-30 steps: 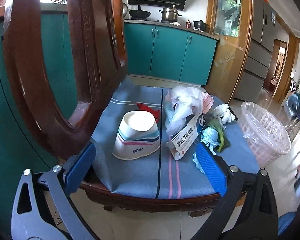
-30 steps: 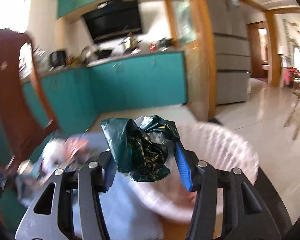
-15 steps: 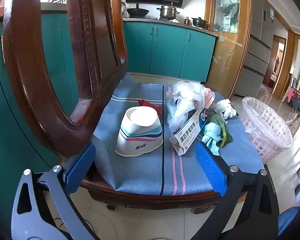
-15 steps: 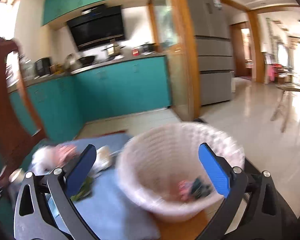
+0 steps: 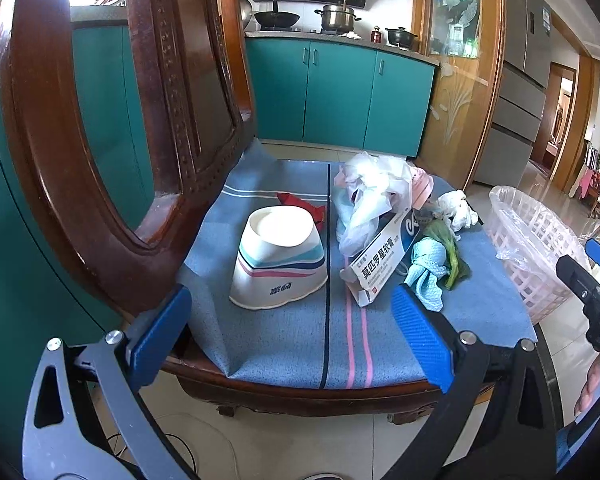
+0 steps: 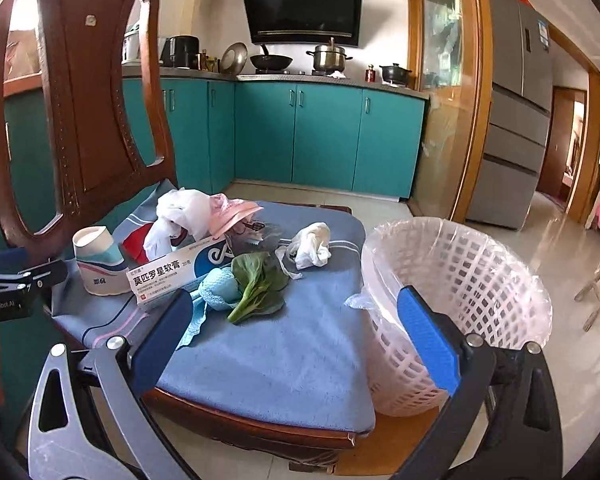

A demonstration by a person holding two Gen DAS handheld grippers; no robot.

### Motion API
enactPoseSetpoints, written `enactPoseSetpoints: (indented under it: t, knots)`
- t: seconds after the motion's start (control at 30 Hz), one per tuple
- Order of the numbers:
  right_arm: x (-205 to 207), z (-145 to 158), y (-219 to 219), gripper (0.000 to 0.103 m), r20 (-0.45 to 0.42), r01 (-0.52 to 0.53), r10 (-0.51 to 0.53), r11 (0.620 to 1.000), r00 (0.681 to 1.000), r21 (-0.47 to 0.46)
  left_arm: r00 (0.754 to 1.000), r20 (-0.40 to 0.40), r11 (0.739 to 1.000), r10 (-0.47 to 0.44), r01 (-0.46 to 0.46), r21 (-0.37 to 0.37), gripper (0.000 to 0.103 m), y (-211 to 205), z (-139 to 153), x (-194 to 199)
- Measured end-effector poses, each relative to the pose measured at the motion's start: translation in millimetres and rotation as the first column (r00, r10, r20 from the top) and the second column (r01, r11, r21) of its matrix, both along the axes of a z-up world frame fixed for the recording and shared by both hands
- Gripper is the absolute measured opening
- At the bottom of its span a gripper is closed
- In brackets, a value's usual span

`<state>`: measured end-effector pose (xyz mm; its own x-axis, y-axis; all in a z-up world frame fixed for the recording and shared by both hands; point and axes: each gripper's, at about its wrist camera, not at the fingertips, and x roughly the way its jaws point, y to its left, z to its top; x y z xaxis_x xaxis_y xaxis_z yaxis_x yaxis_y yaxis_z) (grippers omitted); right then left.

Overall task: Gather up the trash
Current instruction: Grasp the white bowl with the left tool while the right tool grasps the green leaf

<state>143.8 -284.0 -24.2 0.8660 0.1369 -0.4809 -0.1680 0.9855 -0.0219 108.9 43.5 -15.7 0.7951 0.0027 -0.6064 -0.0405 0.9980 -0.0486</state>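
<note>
Trash lies on a chair seat covered with a blue cloth (image 6: 284, 344): an upturned paper bowl (image 5: 278, 256) (image 6: 98, 260), a white and blue ointment box (image 5: 380, 258) (image 6: 180, 266), a white plastic bag (image 5: 370, 196), a pink bag (image 6: 232, 210), a green leaf (image 6: 256, 284), a light blue rag (image 5: 426, 270) and a white tissue wad (image 6: 312, 244). A lined white basket (image 6: 456, 300) (image 5: 532, 248) stands at the seat's right. My left gripper (image 5: 292, 336) is open and empty before the seat's front edge. My right gripper (image 6: 296, 340) is open and empty, above the seat beside the basket.
The wooden chair back (image 5: 112, 120) rises at the left of the seat. Teal kitchen cabinets (image 6: 324, 136) and a grey fridge (image 6: 516, 120) stand behind. A red scrap (image 5: 300, 202) lies behind the bowl. The floor is pale tile.
My right gripper opened and dropped the dark green bag into the basket, then swung left toward the seat. My left gripper stayed open and nearly still.
</note>
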Motion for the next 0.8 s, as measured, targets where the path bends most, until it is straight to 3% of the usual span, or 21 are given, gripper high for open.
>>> enactPoseSetpoints:
  t: [0.8]
  knots:
    - [1.9,-4.9,4.1,0.1,-0.022,-0.011,0.012,1.0,1.0,0.005,0.999,-0.016,1.0,0.028,-0.028,-0.009,0.1,2.2,-3.9,6.0]
